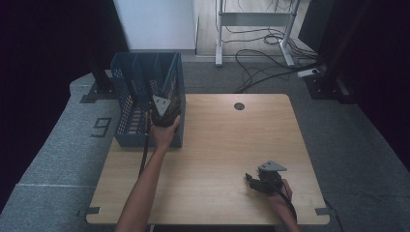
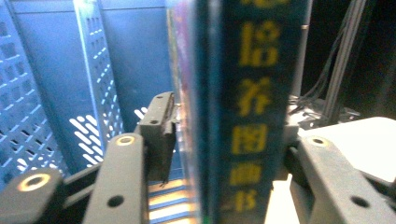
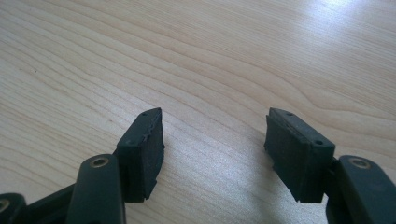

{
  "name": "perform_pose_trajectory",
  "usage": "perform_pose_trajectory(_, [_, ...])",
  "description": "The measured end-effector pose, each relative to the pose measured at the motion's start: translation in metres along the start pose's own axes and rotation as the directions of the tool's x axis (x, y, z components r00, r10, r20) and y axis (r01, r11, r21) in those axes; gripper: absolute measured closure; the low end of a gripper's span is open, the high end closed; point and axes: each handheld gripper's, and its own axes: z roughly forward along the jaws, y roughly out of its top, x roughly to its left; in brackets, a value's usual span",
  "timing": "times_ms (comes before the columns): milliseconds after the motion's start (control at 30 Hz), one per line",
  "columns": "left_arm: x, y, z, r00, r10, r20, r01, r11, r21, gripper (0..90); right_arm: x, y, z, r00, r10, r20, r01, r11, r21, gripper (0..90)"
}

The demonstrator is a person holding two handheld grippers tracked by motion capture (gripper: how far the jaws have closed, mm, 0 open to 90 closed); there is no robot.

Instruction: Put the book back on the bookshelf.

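Observation:
A dark blue book (image 2: pixel 247 116) with yellow characters on its spine stands upright in the right-hand compartment of a blue perforated crate (image 1: pixel 138 84) at the table's back left. My left gripper (image 1: pixel 166 112) reaches into that compartment. In the left gripper view its jaws (image 2: pixel 225 123) stand on either side of the book; a thin gap shows between the left pad (image 2: pixel 159 135) and the cover, and the right pad is hidden behind the book. My right gripper (image 1: pixel 251 180) rests low near the front right of the wooden table (image 1: pixel 217 145), open (image 3: pixel 215 135), with bare wood between its pads.
The crate (image 2: pixel 42 116) has several upright dividers. A round cable hole (image 1: pixel 239 106) sits near the table's back edge. Beyond the table are desk legs and loose cables (image 1: pixel 270 58) on the floor. Grey mats surround the table.

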Motion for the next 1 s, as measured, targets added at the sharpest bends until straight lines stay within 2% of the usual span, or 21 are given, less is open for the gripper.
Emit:
perform_pose_trajectory(100, [0.0003,0.0002,-0.0004,1.0000,-0.001,0.006,0.001,1.0000,0.002,49.8,0.0000,0.0000,0.0000,1.0000,0.000,0.000,0.000,1.000,0.000,36.4])
perform_pose_trajectory(167, [0.0000,0.0009,-0.0014,1.0000,0.007,0.001,-0.007,1.0000,-0.002,52.2,0.0000,0.0000,0.0000,1.0000,0.000,0.000,0.000,1.000,0.000,36.4])
perform_pose_trajectory(200, [-0.0005,0.0018,-0.0020,0.9995,0.019,-0.024,-0.019,0.9998,-0.009,56.1,0.0000,0.0000,0.0000,1.0000,0.000,0.000,0.000,1.000,0.000,36.4])
perform_pose_trajectory(233, [-0.0005,0.0018,-0.0020,0.9995,0.019,-0.024,-0.019,0.9998,-0.009,60.4,0.0000,0.0000,0.0000,1.0000,0.000,0.000,0.000,1.000,0.000,36.4])
perform_pose_trajectory(333, [-0.0012,0.0043,-0.0038,0.9958,0.053,-0.075,-0.055,0.9981,-0.028,74.8,0.0001,0.0000,0.0001,1.0000,0.001,0.000,-0.001,1.000,-0.001,36.4])
perform_pose_trajectory(367, [-0.0012,0.0043,-0.0038,0.9958,0.053,-0.075,-0.055,0.9981,-0.028,77.4,0.0001,0.0000,0.0001,1.0000,0.001,0.000,-0.001,1.000,-0.001,36.4])
perform_pose_trajectory(400, [-0.0020,0.0056,-0.0043,0.9925,0.071,-0.099,-0.075,0.9968,-0.030,77.9,0.0000,0.0000,0.0001,1.0000,0.001,0.000,-0.001,1.000,-0.001,36.4])
perform_pose_trajectory(433, [-0.0020,0.0056,-0.0043,0.9925,0.071,-0.099,-0.075,0.9968,-0.030,78.6,0.0000,0.0000,0.0001,1.0000,0.001,0.000,-0.001,1.000,-0.001,36.4])
perform_pose_trajectory(467, [-0.0023,0.0063,-0.0035,0.9893,0.087,-0.117,-0.091,0.9955,-0.027,79.2,0.0000,0.0000,0.0001,1.0000,0.001,0.000,-0.001,1.000,-0.001,36.4])
perform_pose_trajectory(533, [-0.0018,0.0068,-0.0030,0.9890,0.090,-0.117,-0.094,0.9953,-0.026,79.5,0.0000,0.0000,0.0001,1.0000,0.001,0.000,-0.001,1.000,-0.001,36.4])
perform_pose_trajectory(733, [0.0013,0.0082,-0.0005,0.9827,0.119,-0.142,-0.123,0.9923,-0.016,79.8,0.0000,0.0000,0.0001,1.0000,0.001,0.000,-0.001,1.000,-0.001,36.4])
perform_pose_trajectory(933, [0.0047,0.0083,-0.0009,0.9803,0.118,-0.159,-0.121,0.9925,-0.015,80.0,0.0000,0.0000,0.0001,1.0000,0.001,0.000,-0.001,1.000,-0.001,36.4])
perform_pose_trajectory(967, [0.0056,0.0082,-0.0013,0.9804,0.114,-0.161,-0.118,0.9929,-0.014,80.0,0.0000,0.0000,0.0001,1.0000,0.001,0.000,-0.001,1.000,-0.001,36.4])
perform_pose_trajectory(1000, [0.0065,0.0079,-0.0021,0.9833,0.104,-0.149,-0.107,0.9941,-0.015,80.1,0.0000,0.0000,0.0001,1.0000,0.001,0.000,-0.001,1.000,-0.001,36.4])
